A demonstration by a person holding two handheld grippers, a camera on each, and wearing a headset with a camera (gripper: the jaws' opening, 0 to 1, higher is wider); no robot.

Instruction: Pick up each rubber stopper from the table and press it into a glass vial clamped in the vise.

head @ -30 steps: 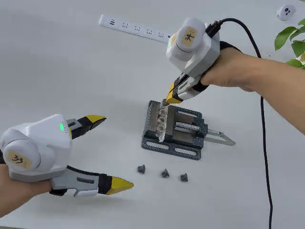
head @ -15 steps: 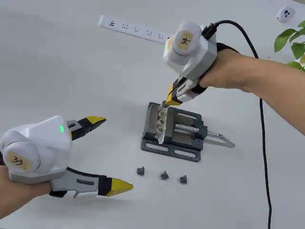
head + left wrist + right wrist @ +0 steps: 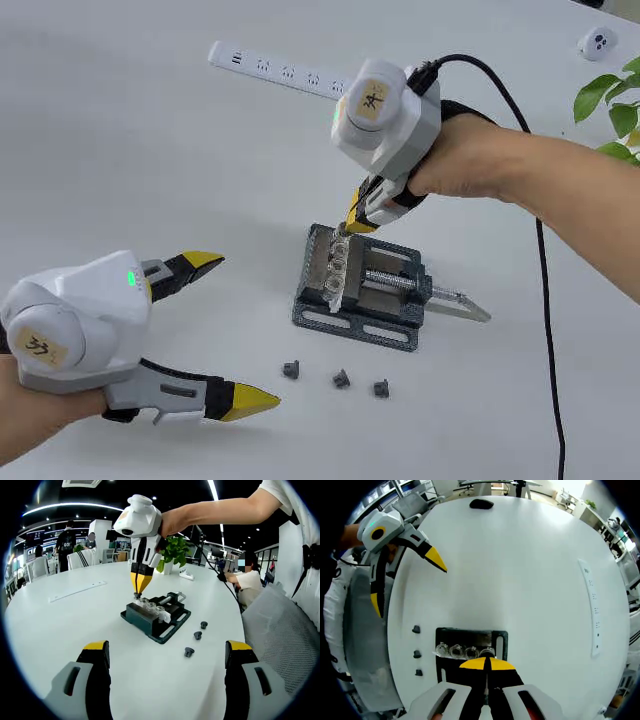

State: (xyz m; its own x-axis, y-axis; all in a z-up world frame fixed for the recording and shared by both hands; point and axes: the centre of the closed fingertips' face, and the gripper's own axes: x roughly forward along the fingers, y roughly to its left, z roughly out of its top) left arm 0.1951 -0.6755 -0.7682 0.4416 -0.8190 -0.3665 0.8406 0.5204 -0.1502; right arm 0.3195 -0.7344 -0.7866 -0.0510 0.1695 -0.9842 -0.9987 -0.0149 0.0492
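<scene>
1. The right gripper [image 3: 350, 225] points almost straight down. Its yellow tips are squeezed together and sit right on the mouth of the end vial, the one farthest from the person. I honestly can't tell whether there's a stopper pinched between the tips, it's too small to see.
2. The glass vials [image 3: 335, 268] stand upright in a short row, clamped in the vise [image 3: 350, 325]. The vise sits flat on the white surface [image 3: 150, 150] with its screw handle sticking out to the right.
3. Three rubber stoppers [image 3: 341, 378] lie loose on the surface just in front of the vise, on the person's side. They're in a rough line with gaps between them, and nothing is touching them.
4. The left gripper [image 3: 240, 330] is spread wide and holding nothing. It hovers low over the surface off to the left, well apart from the vise and near the stoppers without touching them.
5. Further out there's a white power strip [image 3: 275, 68] lying at the far side of the surface. A black cable [image 3: 545, 260] runs back from the right gripper, and some plant [image 3: 605, 85] leaves poke in at the right edge.
</scene>
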